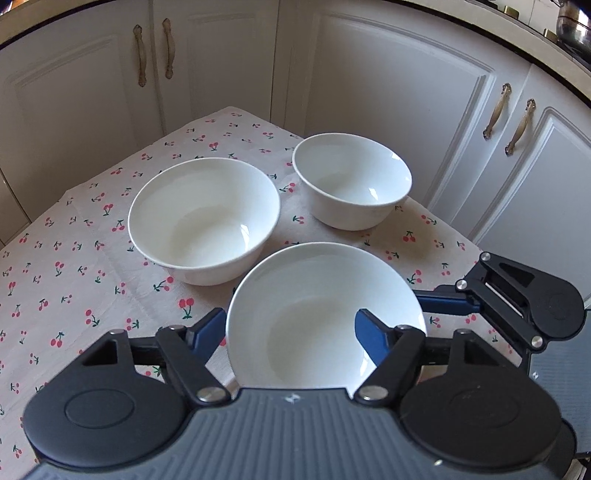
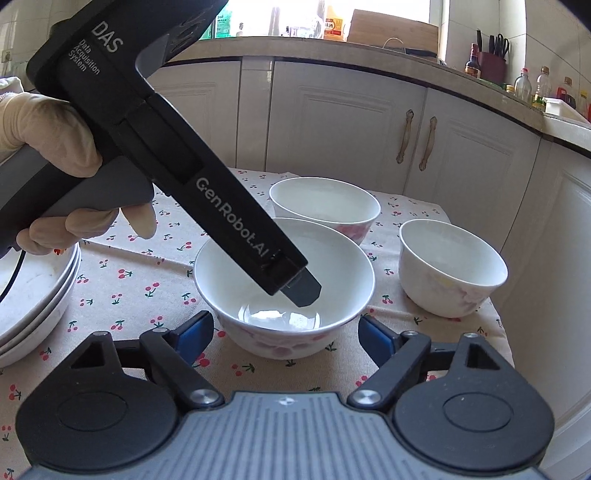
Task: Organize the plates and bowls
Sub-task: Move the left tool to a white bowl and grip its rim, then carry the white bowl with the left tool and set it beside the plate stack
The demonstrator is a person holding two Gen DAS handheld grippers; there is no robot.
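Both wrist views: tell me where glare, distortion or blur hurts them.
Left wrist view: fisheye bends the cabinet doors; small glints on the nearest bowl; corners dark. Right wrist view: the window is blown out, reflecting in the middle bowl; counter curves.

A cherry-print tablecloth point(image 1: 74, 258) fronts white cabinets point(image 1: 388, 92); bottles point(image 2: 532, 86) line the counter point(image 2: 332, 48).

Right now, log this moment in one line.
left gripper: open, straddling near bowl's rim | right gripper: open, around same bowl | two bowls beyond
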